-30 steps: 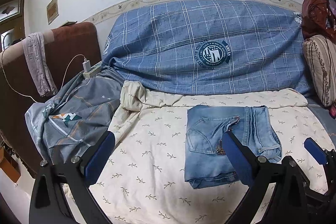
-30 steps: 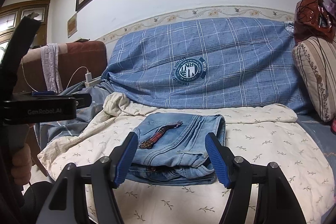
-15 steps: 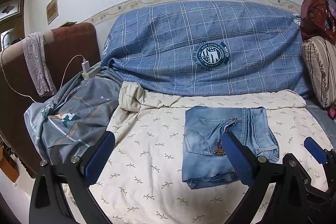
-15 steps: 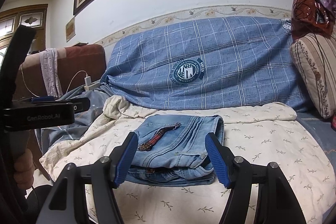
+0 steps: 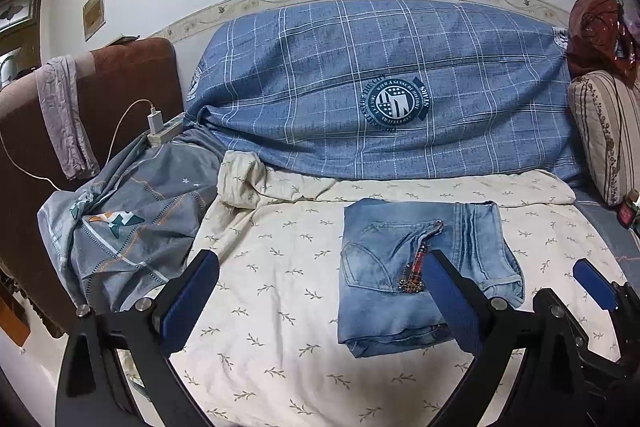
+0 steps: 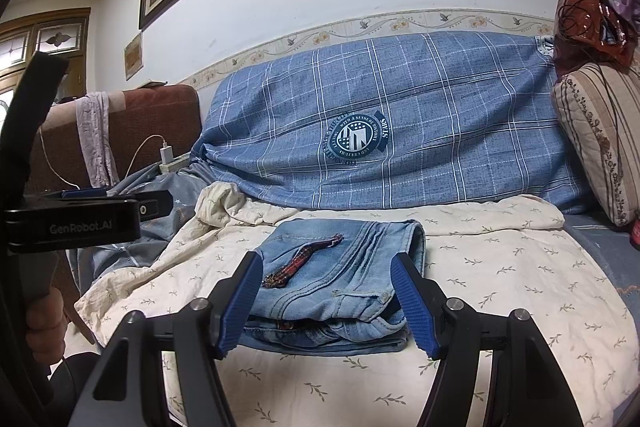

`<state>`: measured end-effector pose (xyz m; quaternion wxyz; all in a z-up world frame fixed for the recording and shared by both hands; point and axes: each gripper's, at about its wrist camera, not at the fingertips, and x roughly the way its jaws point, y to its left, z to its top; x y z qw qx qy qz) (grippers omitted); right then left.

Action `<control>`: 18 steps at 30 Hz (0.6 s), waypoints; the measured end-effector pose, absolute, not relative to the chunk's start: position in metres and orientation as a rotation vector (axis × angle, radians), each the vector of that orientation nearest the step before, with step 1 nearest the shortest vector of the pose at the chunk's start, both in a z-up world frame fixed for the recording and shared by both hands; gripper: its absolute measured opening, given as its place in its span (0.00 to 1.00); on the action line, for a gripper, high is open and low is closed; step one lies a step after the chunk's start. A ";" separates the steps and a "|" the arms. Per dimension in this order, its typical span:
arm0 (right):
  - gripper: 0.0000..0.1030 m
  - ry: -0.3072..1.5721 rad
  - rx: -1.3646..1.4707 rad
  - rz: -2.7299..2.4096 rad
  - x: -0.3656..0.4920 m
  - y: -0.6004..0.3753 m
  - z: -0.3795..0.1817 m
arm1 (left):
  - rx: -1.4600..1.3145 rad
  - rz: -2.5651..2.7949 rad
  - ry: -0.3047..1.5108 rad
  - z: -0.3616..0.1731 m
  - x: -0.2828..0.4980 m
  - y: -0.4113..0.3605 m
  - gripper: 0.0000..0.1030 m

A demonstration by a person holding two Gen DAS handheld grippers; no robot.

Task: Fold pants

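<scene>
Light blue jeans (image 5: 404,267) lie folded into a compact stack on the cream leaf-print sheet (image 5: 280,267); a red beaded strip shows on top. They also show in the right wrist view (image 6: 340,279). My left gripper (image 5: 320,303) is open and empty, hovering in front of the sheet with the jeans by its right finger. My right gripper (image 6: 328,307) is open and empty, held just in front of the stack, its fingers at either side of the near edge without touching it.
A blue plaid cover (image 5: 380,87) drapes the sofa back. A grey quilt (image 5: 128,219) is bunched at the left by a brown armchair (image 5: 120,87) with a charger and cable (image 5: 154,123). A striped pillow (image 5: 604,135) stands at the right.
Both grippers have drawn back slightly from the folded jeans and stay open. The jeans have not moved.
</scene>
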<state>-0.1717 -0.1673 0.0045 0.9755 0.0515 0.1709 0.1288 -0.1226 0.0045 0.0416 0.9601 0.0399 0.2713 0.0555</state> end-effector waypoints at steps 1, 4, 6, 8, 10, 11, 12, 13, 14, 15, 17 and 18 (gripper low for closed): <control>0.68 0.344 0.104 0.260 -0.172 -0.167 0.005 | 0.083 0.110 0.551 0.041 -0.123 0.004 0.98; 0.68 0.344 0.103 0.261 -0.172 -0.167 0.004 | 0.090 0.108 0.548 0.041 -0.123 0.002 0.98; 0.68 0.344 0.103 0.261 -0.172 -0.167 0.005 | 0.089 0.103 0.546 0.040 -0.123 0.002 0.98; 0.68 0.344 0.105 0.261 -0.172 -0.168 0.005 | 0.088 0.097 0.546 0.039 -0.123 0.002 0.98; 0.68 0.346 0.107 0.260 -0.171 -0.168 0.004 | 0.087 0.093 0.548 0.039 -0.122 0.001 0.98; 0.68 0.347 0.107 0.260 -0.171 -0.168 0.004 | 0.087 0.094 0.548 0.038 -0.122 0.001 0.98; 0.68 0.348 0.107 0.260 -0.170 -0.168 0.004 | 0.087 0.093 0.548 0.038 -0.122 0.001 0.98; 0.68 0.349 0.107 0.260 -0.170 -0.168 0.004 | 0.087 0.092 0.548 0.038 -0.122 0.001 0.98; 0.68 0.350 0.107 0.260 -0.170 -0.168 0.004 | 0.088 0.090 0.549 0.038 -0.122 0.000 0.98; 0.68 0.350 0.106 0.260 -0.169 -0.168 0.004 | 0.090 0.090 0.550 0.037 -0.122 0.001 0.98; 0.68 0.353 0.105 0.260 -0.169 -0.167 0.004 | 0.090 0.087 0.550 0.037 -0.122 0.001 0.98; 0.68 0.354 0.104 0.261 -0.169 -0.167 0.003 | 0.089 0.088 0.549 0.036 -0.122 0.001 0.98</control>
